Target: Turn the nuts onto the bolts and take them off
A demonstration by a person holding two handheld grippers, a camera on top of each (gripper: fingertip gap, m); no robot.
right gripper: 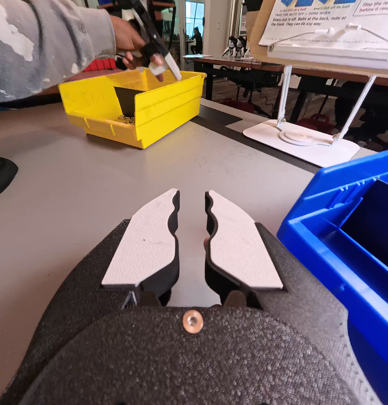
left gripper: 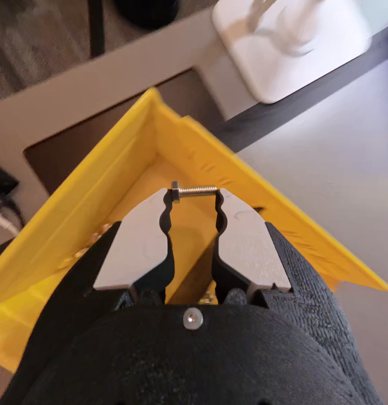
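My left gripper (left gripper: 194,192) is shut on a silver hex bolt (left gripper: 193,191), held lengthwise between the fingertips, head at the left, above the back compartment of the yellow bin (left gripper: 127,157). Brass nuts (left gripper: 96,235) lie in the bin's other compartment, partly hidden by the gripper. In the right wrist view the left gripper (right gripper: 166,65), held by a hand, reaches into the yellow bin (right gripper: 166,105); nuts (right gripper: 126,119) show at its open front. My right gripper (right gripper: 192,194) is open and empty, low over the grey table (right gripper: 101,186).
A blue bin (right gripper: 342,230) stands close at the right of my right gripper. A white stand (right gripper: 302,140) holding an instruction sheet sits at the back right. A black pad (right gripper: 0,175) lies at the left table edge. A dark strip (right gripper: 254,140) crosses the table. My hands' fingertips stand some 40 cm from each other.
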